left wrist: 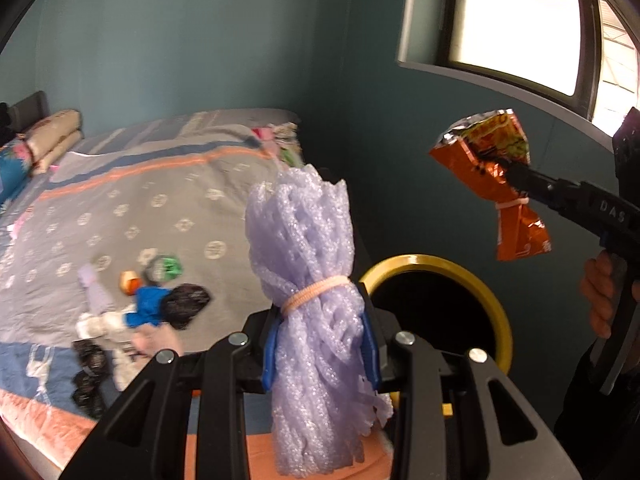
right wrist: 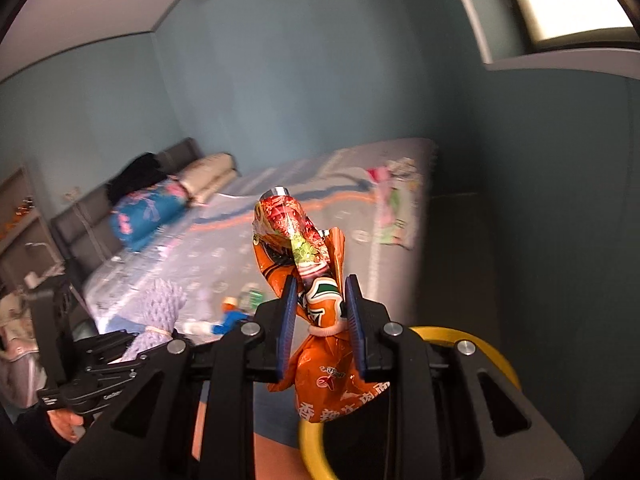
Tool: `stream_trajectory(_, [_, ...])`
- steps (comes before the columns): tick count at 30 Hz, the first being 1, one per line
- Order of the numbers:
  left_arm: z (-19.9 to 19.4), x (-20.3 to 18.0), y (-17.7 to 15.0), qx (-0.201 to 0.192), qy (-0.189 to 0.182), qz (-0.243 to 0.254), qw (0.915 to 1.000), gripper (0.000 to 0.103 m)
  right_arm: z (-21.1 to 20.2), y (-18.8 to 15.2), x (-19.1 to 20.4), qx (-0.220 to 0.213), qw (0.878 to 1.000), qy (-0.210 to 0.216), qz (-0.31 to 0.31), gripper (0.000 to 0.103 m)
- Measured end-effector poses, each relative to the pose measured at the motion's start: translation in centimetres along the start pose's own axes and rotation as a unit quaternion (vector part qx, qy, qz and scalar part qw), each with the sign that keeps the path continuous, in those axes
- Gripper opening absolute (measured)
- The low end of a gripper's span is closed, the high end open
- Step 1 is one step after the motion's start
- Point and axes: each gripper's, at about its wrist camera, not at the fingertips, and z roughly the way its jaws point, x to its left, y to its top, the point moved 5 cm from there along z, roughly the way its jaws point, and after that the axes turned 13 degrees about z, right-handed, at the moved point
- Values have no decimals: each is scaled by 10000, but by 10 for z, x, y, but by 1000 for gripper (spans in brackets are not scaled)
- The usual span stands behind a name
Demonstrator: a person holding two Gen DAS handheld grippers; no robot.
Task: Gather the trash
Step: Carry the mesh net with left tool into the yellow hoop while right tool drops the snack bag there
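Note:
My left gripper (left wrist: 320, 344) is shut on a bundle of lilac foam netting (left wrist: 308, 248) tied with a rubber band, held upright beside the bed. My right gripper (right wrist: 320, 320) is shut on an orange snack wrapper (right wrist: 316, 280) tied with a band; the wrapper also shows in the left wrist view (left wrist: 492, 168), up and right of the bin. A round bin with a yellow rim (left wrist: 460, 270) and black inside stands on the floor below both grippers; its rim also shows in the right wrist view (right wrist: 480, 340). The foam bundle also shows at the left of the right wrist view (right wrist: 160, 312).
A bed with a grey patterned cover (left wrist: 160, 200) lies to the left. Several more bits of trash (left wrist: 156, 300) lie on its near part. Pillows (left wrist: 52, 136) sit at the head. A teal wall and a window (left wrist: 500, 20) are behind the bin.

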Motion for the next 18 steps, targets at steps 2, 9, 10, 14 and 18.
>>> stream_trajectory(2, [9, -11, 3, 32, -128, 14, 9999, 31, 1, 1, -12, 13, 9999, -80, 98, 24])
stream_trajectory(9, [47, -55, 12, 153, -561, 156, 9982, 31, 14, -2, -62, 108, 9971, -450, 601, 24])
stream_trajectory(10, [53, -60, 11, 180, -606, 162, 9979, 31, 17, -4, -67, 136, 9967, -482, 635, 24])
stream_trajectory(14, [77, -74, 4, 358, -852, 100, 9957, 32, 28, -11, -89, 295, 9945, -625, 790, 24])
stream_trajectory(18, [97, -86, -6, 550, -1036, 42, 9931, 33, 45, -22, -106, 558, 9909, -697, 1005, 24])
